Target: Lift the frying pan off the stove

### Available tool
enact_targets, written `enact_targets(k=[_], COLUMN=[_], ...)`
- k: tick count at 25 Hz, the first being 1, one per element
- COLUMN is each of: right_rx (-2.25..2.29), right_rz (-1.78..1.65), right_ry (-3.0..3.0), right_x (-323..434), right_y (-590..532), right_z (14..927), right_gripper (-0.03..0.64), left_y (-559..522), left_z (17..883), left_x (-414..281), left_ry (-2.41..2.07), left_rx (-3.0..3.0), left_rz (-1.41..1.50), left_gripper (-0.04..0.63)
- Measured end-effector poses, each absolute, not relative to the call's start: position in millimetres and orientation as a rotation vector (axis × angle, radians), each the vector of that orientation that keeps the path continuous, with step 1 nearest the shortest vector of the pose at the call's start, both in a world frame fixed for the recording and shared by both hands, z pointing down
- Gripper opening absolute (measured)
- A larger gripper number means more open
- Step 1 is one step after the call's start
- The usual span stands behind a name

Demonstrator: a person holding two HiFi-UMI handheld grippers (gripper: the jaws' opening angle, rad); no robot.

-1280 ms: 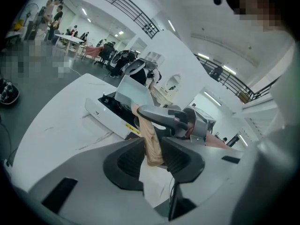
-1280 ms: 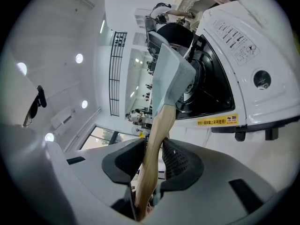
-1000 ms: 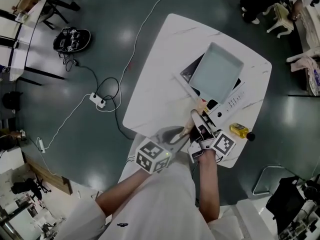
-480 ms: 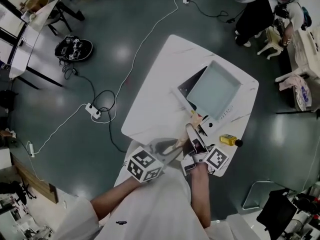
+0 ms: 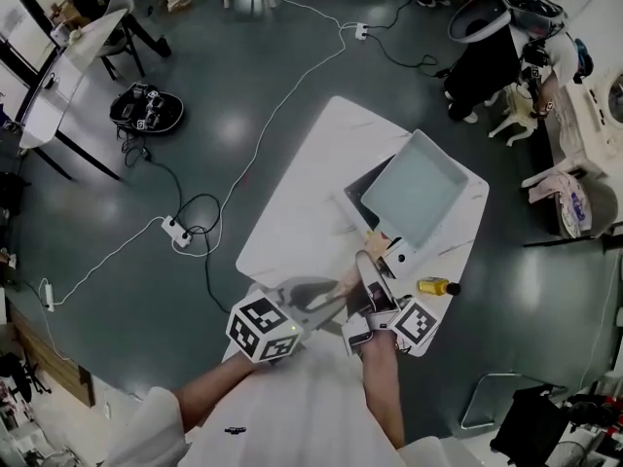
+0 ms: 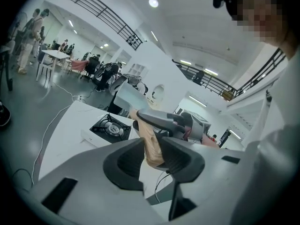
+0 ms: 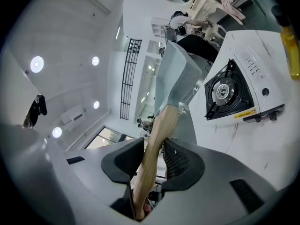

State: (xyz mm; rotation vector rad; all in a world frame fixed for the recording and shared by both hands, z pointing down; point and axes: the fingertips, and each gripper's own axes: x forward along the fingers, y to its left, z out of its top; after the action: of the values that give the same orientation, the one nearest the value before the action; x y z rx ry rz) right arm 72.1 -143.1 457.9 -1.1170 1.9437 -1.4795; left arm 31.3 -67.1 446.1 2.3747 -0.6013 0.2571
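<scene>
The frying pan [image 5: 414,188] is square and pale grey with a wooden handle [image 5: 386,232], and it hangs tilted above the black-topped stove [image 5: 362,176] on the white table [image 5: 302,193]. My right gripper [image 5: 375,278] is shut on the handle, whose light wood [image 7: 157,139] runs up between its jaws to the pan [image 7: 176,76]. My left gripper [image 5: 338,295] is shut on the handle's lower end [image 6: 151,146], just behind the right gripper [image 6: 185,123]. The stove's burner [image 7: 224,92] is bare, also seen from the left gripper as the stove [image 6: 108,128].
A yellow bottle [image 5: 434,286] lies on the table by the stove's front, also the bottle [image 7: 291,50] at the right edge. Cables and a power strip [image 5: 175,232] lie on the dark floor to the left. Chairs and people stand farther off.
In the head view the table and stove have grown smaller and slid a little left and up. Both grippers keep their hold on the handle, with the pan still over the stove.
</scene>
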Motion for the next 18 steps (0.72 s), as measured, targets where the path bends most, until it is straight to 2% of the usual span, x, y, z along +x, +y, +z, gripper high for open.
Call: enact_targets(k=[18], right_rx=[-1.088], right_rz=[-1.467], right_ry=[1.975], right_x=[56], right_y=[-122], right_z=[437], right_gripper=[0.123], left_y=[-47], left_z=[427], left_x=[14], left_ry=[-0.627], left_rx=[2.419], left_rz=[0.255], left_gripper=[0.111])
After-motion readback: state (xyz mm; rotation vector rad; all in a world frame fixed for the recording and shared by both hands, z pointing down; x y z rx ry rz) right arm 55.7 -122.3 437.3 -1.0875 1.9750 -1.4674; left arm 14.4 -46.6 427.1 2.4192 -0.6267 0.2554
